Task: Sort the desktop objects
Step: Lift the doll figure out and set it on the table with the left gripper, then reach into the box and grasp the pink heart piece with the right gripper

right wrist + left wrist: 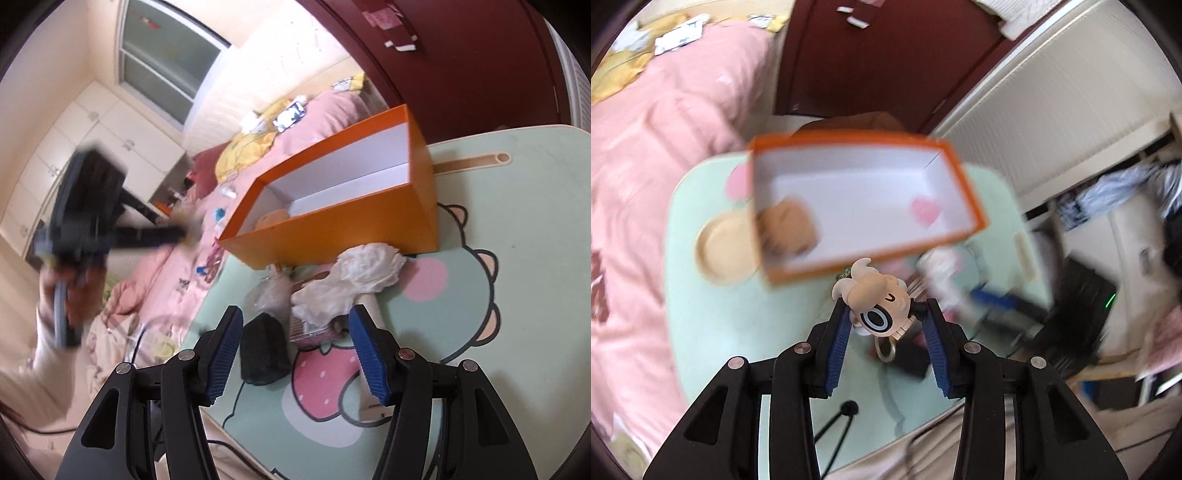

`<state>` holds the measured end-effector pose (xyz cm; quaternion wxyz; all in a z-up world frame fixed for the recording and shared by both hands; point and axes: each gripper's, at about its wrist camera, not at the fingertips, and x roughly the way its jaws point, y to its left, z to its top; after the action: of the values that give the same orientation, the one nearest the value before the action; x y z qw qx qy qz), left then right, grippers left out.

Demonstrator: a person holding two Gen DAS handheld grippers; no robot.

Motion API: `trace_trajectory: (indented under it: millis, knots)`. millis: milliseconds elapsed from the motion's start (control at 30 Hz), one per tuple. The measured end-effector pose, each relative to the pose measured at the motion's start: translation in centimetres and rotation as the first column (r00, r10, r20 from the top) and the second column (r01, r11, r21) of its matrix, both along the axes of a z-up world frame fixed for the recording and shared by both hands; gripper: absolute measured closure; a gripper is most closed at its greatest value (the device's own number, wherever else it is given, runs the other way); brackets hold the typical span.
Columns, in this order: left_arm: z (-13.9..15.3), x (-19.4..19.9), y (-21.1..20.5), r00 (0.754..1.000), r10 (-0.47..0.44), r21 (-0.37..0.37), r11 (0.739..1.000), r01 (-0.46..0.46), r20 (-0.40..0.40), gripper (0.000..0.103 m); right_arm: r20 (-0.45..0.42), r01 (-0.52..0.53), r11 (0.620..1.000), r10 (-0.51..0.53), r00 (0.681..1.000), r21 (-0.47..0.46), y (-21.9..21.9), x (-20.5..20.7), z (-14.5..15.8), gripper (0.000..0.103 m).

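Orange box, left view: my left claw looks down into the open box, white inside, with a blurred brown lump in its near-left corner.
Left claw: its blue pads pinch a small cream toy figure with a ring-shaped eye; a metal key ring hangs below it, just short of the box's near wall.
Left view only: a round wooden dish lies beside the box on the pale green table.
Right claw: my right claw is spread wide, gripping nothing, low over the table.
Right view only: a crumpled white tissue, a clear plastic wrapper and a dark woven pouch lie between my pads and the box.
Box, right view: I see its orange outer wall, with a bit of the brown lump inside.
Other claw: my left hand holds it up at the left, blurred.
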<state>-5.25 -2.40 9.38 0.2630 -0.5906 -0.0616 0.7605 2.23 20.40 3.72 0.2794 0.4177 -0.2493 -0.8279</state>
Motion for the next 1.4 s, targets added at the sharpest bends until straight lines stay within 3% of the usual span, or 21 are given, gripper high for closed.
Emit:
trace_trajectory:
  millis: [267,533,600,667,700,767,967,1133,1267,1400]
  knots:
    - [-5.7,4.5,1.1,0.995,-0.018,-0.082,0.997,0.011,-0.094,0.062,0.009,0.028,0.999,-0.028,1.000,0.037,0.2,-0.2,-0.4,0.043]
    - [-7.0,4.8,2.6,0.972,0.016,-0.106,0.994,-0.041,-0.234,0.061,0.006,0.042,0.999,-0.042,0.999,0.034,-0.3,-0.4,0.5,0.043]
    - [-6.7,5.0,2.4,0.962,0.024,-0.108,0.993,-0.056,-0.273,0.057,0.007,0.045,0.998,-0.045,0.999,0.035,-0.5,-0.3,0.6,0.043]
    - [-6.1,5.5,2.1,0.941,0.032,-0.114,0.991,-0.074,-0.336,0.035,0.008,0.046,0.998,-0.046,0.999,0.045,-0.6,-0.2,0.9,0.043]
    - [-5.7,5.9,2.0,0.926,0.035,-0.115,0.990,-0.084,-0.375,0.029,0.007,0.045,0.998,-0.046,0.999,0.051,-0.6,-0.3,1.0,0.043]
    - [-4.9,6.8,1.8,0.891,0.033,-0.115,0.989,-0.095,-0.453,0.026,0.005,0.037,0.997,-0.038,0.999,0.064,-0.6,-0.5,1.6,0.043]
    - [-4.9,7.9,1.5,0.845,0.056,-0.163,0.972,-0.167,-0.532,0.023,0.004,-0.025,0.982,0.024,1.000,0.189,-1.6,-2.6,4.9,0.043]
    - [-5.9,7.9,0.0,0.828,0.153,-0.120,0.960,-0.255,-0.540,0.023,0.170,-0.118,0.945,0.068,0.983,0.306,-3.1,-7.7,5.3,0.043]
    - [-5.8,8.5,-1.3,0.793,0.217,-0.039,0.956,-0.289,-0.570,0.023,0.303,-0.204,0.901,0.086,0.949,0.384,-4.4,-11.7,5.5,0.041]
    - [-6.0,8.7,-1.4,0.776,0.199,-0.068,0.953,-0.296,-0.599,0.023,0.431,-0.296,0.845,0.088,0.898,0.445,-5.6,-15.8,5.8,0.038]
